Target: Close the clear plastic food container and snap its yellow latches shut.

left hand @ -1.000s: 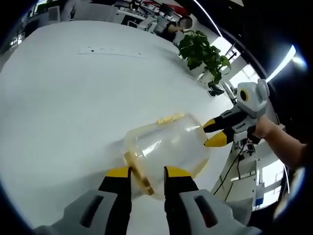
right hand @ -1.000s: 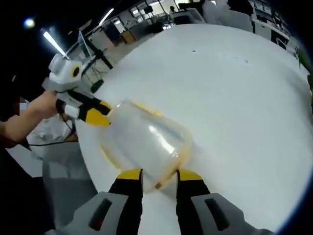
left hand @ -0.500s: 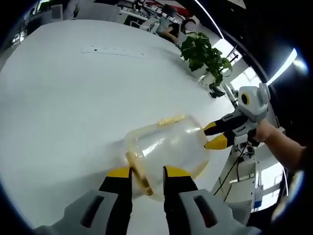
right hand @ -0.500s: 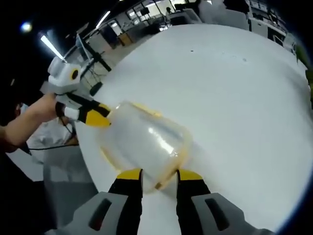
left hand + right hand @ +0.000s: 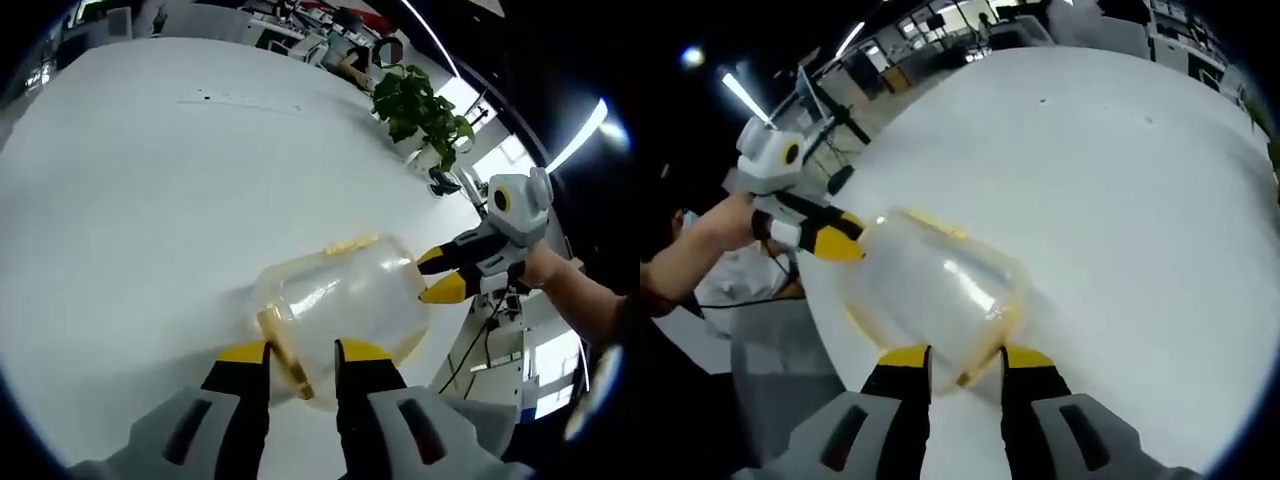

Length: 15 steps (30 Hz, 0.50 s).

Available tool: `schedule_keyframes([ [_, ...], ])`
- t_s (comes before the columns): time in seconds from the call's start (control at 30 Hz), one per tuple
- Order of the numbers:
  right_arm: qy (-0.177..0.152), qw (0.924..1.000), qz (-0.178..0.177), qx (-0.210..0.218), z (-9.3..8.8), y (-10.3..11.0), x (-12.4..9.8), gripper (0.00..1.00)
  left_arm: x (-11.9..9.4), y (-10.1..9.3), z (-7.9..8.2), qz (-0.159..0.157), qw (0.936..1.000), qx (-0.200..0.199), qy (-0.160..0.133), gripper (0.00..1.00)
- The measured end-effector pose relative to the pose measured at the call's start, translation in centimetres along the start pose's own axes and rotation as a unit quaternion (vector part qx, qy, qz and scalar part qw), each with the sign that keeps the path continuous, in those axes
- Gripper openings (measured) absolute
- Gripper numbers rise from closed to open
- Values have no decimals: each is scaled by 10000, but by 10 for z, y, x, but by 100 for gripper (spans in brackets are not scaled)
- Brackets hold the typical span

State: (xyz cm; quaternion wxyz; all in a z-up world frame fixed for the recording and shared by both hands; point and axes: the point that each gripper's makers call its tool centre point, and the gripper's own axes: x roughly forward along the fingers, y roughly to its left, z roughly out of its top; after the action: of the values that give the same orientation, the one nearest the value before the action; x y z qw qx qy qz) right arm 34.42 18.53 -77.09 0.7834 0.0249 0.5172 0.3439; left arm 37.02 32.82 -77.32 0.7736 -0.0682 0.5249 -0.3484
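- A broad white desk [image 5: 130, 200] carries everything; its bare surface also spreads across the right gripper view [image 5: 1120, 200].
- The clear plastic food container [image 5: 345, 300] sits near the desk's edge, its domed transparent body catching glare; from the other side it reads as the same pale dome [image 5: 935, 295].
- A leafy green potted plant [image 5: 420, 110] stands at the far edge of the desk, well apart from the container.
- The left hand-held gripper [image 5: 302, 352] comes up from below, yellow-tipped jaws parted just enough to straddle a yellow latch [image 5: 283, 350] on the container's near rim. Whether the jaws are pinching the latch, I cannot tell.
- The right hand-held gripper [image 5: 966, 357] has jaws set either side of the container's yellow-trimmed edge at a latch [image 5: 975, 370]; firm hold or not, cannot tell.
- Seen from the left gripper view, the right hand-held gripper [image 5: 440, 272] reaches in from the side, yellow tips against the container's far wall, a person's hand [image 5: 545, 268] behind it.
- Another yellow latch [image 5: 350, 243] shows on the container's far rim.
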Motion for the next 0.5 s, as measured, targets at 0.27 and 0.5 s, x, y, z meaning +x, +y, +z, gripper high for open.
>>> schedule_keyframes([
  [0.27, 74, 9991, -91, -397, -1, 1, -2, 26, -3, -1, 5, 203, 9976, 667, 19, 26],
  [0.5, 291, 9822, -425, -1805, 5, 2, -10, 24, -12, -1, 17, 745, 9811, 1785, -38, 28],
])
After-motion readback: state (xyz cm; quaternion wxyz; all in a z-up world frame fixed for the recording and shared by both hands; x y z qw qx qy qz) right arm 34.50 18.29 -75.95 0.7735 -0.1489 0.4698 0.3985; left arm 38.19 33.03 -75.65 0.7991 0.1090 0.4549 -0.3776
